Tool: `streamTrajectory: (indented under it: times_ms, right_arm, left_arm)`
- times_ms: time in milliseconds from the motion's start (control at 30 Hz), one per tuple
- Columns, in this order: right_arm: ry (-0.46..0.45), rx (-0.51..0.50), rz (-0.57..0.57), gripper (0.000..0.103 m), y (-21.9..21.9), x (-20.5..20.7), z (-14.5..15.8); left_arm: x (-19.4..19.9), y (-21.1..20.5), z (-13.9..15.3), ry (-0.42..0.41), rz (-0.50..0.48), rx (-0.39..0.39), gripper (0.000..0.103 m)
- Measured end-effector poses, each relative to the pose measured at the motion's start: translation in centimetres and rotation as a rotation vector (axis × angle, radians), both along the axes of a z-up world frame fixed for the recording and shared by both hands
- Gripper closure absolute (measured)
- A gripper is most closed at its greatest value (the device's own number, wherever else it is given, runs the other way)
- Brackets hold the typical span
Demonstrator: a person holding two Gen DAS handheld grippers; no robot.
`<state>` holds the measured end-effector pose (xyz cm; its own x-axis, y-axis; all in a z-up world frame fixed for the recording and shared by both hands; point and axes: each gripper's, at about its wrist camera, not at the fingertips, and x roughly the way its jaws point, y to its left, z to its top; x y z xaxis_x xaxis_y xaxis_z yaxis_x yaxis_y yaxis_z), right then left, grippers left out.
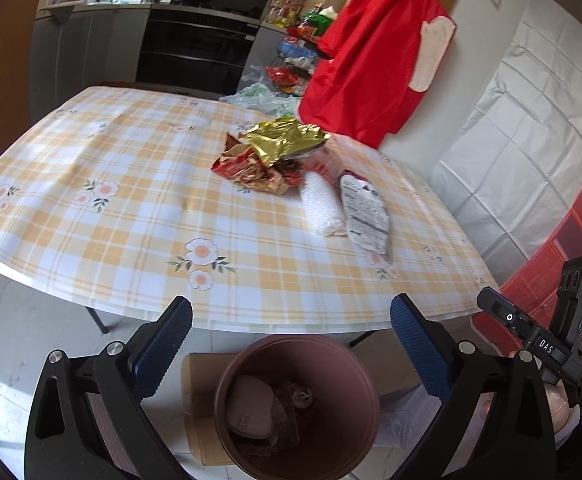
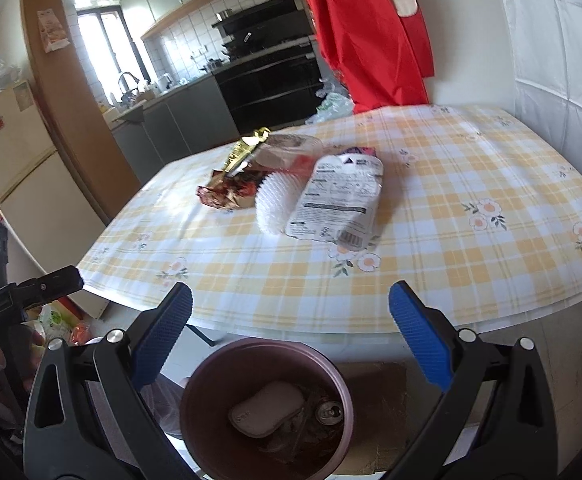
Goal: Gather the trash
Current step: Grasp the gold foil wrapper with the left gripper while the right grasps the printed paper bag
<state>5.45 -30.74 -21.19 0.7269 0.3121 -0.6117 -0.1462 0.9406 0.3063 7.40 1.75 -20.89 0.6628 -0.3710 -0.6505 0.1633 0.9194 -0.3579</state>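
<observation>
Both my claws, left claw (image 1: 291, 320) and right claw (image 2: 290, 308), gape empty over the round maroon plastic bin (image 1: 297, 408). White printed pouch (image 2: 337, 204) lies lengthwise away from me on the checked tabletop (image 2: 451, 256), white foam sleeve (image 2: 275, 204) alongside touching it. Crumpled gold-and-red foil wrappers (image 1: 271, 152) sit just behind.

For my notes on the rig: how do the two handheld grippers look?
Both grippers, left and right, look alike: black plastic frames with silver round bolts and fingers covered with blue textured pads. The right one's body carries white "DAS" lettering.

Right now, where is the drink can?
The drink can lies inside the brown bin on the floor below the table edge, just right of a white pouch in the right wrist view.
</observation>
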Motion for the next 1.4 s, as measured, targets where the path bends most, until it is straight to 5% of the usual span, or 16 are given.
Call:
streamTrajectory:
  times_ms: [600, 733, 933, 1267, 1333, 1400]
  right_arm:
    - [0.136, 0.003, -0.088, 0.006, -2.5, 15.4, -4.8]
    - [0.148, 0.007, -0.131, 0.006, -3.4, 17.1, -5.7]
    - [0.142, 0.006, -0.151, 0.006, -4.5, 18.3, -6.6]
    - [0.141, 0.048, -0.089, 0.006, -3.9, 20.4, -6.7]
    - [0.149, 0.051, -0.076, 0.006, -3.7, 21.1, -6.7]
    - [0.153, 0.048, -0.070, 0.006, -3.8, 22.0, -6.9]
  left_arm:
    - [6.8, 0.3, -1.3, 0.004, 0.024, 0.068, 0.006]
    - [10.9, -2.0, -1.4, -0.046, -0.048, 0.156, 0.006]
    - [18.6, -7.7, -1.4, -0.159, -0.158, 0.397, 0.006]
    - [27.4, -11.9, -3.2, -0.133, -0.164, 0.511, 0.007]
    - [27.8, -12.0, -3.5, -0.127, -0.170, 0.519, 0.023]
    - [28.0, -12.1, -3.6, -0.115, -0.178, 0.513, 0.051]
